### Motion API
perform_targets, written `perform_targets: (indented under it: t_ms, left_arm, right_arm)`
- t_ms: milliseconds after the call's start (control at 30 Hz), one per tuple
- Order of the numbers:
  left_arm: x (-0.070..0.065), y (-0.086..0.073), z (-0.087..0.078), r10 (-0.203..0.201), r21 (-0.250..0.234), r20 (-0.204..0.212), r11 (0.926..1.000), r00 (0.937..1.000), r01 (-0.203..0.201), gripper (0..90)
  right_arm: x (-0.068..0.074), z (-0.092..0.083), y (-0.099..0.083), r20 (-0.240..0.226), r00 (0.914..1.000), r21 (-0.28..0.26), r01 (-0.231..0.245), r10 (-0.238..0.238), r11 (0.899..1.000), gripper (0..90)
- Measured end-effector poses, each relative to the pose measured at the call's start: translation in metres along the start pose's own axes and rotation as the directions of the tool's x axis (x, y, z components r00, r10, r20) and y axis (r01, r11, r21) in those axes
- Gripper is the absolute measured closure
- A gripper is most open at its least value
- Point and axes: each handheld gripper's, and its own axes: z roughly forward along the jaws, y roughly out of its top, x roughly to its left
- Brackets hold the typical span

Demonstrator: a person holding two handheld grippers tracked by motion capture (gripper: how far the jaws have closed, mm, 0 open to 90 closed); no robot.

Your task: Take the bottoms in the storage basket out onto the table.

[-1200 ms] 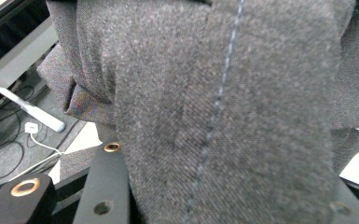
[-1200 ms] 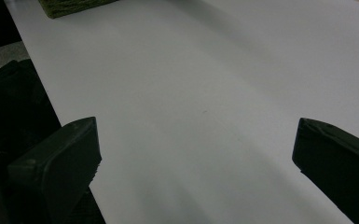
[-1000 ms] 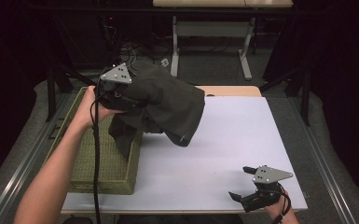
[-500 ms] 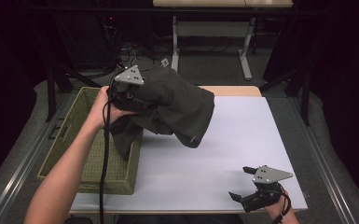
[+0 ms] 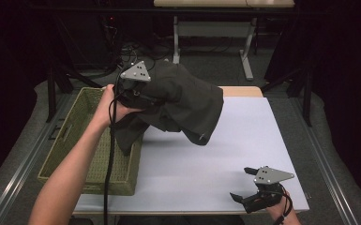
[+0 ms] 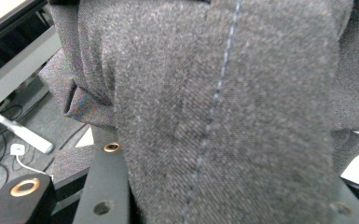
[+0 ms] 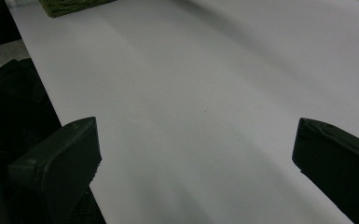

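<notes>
left hand-held gripper (image 5: 143,96) jaws: buried in dark cloth (image 5: 187,103) | basket (image 5: 70,150) interior: partly covered

black tools (image 5: 255,198), grey triangular plates, trailing cables

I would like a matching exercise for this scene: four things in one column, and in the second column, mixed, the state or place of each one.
Things:
1. dark cloth
2. green basket
3. right gripper
4. left gripper

States or places:
A. open, low at the near edge of the white sheet
B. stands at the left edge of the table
C. shut on fabric, lifted
D. hangs in the air, partly above the basket

Pairs: 1-D, 2-B, 3-A, 4-C
</notes>
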Motion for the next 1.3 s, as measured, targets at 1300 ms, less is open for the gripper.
perform_targets:
  t_ms: [1300]
  left_arm:
    - [-0.008, -0.032, 0.082, -0.115, 0.044, 0.051, 0.9926, 0.992, 0.113, 55.8]
  right_arm:
    - [-0.001, -0.001, 0.0, -0.019, 0.9998, 0.017, 0.004, -0.004, 1.0, 0.6]
